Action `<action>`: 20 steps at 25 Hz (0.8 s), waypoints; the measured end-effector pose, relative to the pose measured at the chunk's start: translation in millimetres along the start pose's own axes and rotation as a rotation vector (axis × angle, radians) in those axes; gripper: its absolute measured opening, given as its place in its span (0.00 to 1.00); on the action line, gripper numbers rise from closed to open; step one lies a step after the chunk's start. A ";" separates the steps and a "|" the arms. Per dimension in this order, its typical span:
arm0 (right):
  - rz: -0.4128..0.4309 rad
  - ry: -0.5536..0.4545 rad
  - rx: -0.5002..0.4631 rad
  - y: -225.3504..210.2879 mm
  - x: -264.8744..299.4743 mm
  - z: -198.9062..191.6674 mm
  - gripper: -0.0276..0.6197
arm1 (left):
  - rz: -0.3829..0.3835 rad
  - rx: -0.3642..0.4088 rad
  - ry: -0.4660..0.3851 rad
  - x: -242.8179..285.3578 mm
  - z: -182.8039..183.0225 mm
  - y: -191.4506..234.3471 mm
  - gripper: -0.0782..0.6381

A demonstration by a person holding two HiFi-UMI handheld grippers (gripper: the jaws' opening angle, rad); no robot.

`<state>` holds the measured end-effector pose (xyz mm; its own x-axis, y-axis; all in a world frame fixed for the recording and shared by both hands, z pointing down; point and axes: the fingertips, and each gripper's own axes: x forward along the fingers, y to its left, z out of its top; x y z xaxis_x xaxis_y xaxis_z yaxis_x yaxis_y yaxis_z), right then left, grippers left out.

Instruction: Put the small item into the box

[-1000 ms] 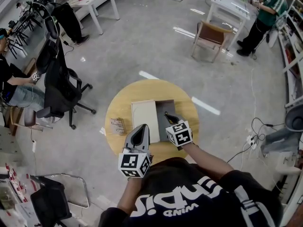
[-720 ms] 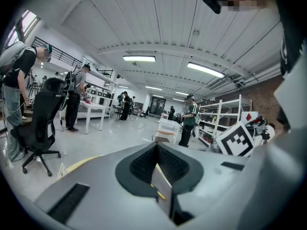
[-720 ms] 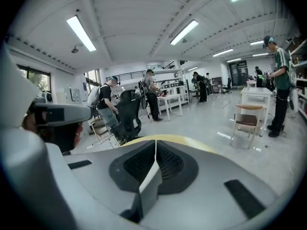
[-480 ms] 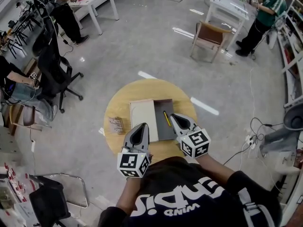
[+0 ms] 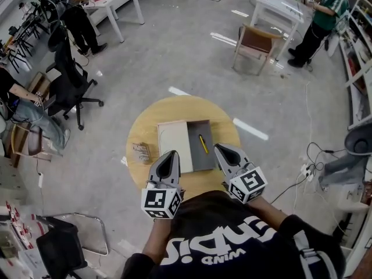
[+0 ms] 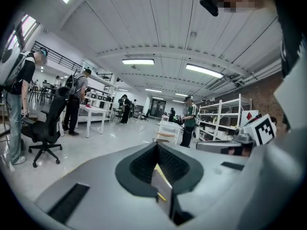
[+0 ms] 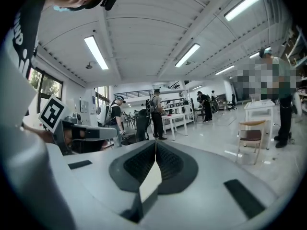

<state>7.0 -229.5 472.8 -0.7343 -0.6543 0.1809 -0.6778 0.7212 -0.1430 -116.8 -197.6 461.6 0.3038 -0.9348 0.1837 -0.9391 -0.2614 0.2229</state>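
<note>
1. Item (image 5: 203, 143): slim and yellow, lying inside the box (image 5: 197, 160) at centre frame, on its grey floor. Nothing is touching it.
2. Left of centre: a small packet (image 5: 141, 153) on the round table (image 5: 145, 127), apart from the box. Can't tell what it is.
3. Left gripper (image 5: 170, 154): lower centre-left, with its tips showing over the near part of the lid (image 5: 174, 141). Contact with the lid can't be judged. In its own view the jaws are pressed together with nothing between them.
4. Lid: pale, laid flat open, touching the box's left side.
5. Right gripper (image 5: 220, 148): lower centre-right, with its tips just beside the box's right wall and clear of the item. In its own view the jaws meet in a line and are empty.
6. Progress, as a judgement: the placing looks done, since the item is in the box and neither gripper holds it. Only the open lid might remain, and the task doesn't ask for it to be closed.
</note>
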 end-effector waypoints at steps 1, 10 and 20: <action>-0.005 0.000 0.004 -1.5 -0.8 -0.7 0.05 | 0.002 0.001 0.000 -0.3 0.2 0.6 0.12; -0.020 0.006 0.045 -8.1 -4.1 -5.3 0.05 | 0.008 0.004 -0.005 0.4 2.9 -3.0 0.12; -0.014 0.008 0.055 -8.9 -7.7 -7.2 0.05 | 0.016 0.002 -0.007 -1.5 1.5 -6.7 0.12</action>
<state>19.0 -229.2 479.7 -0.7244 -0.6625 0.1909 -0.6894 0.6982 -0.1931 -111.2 -194.8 458.4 0.2879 -0.9406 0.1800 -0.9441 -0.2472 0.2182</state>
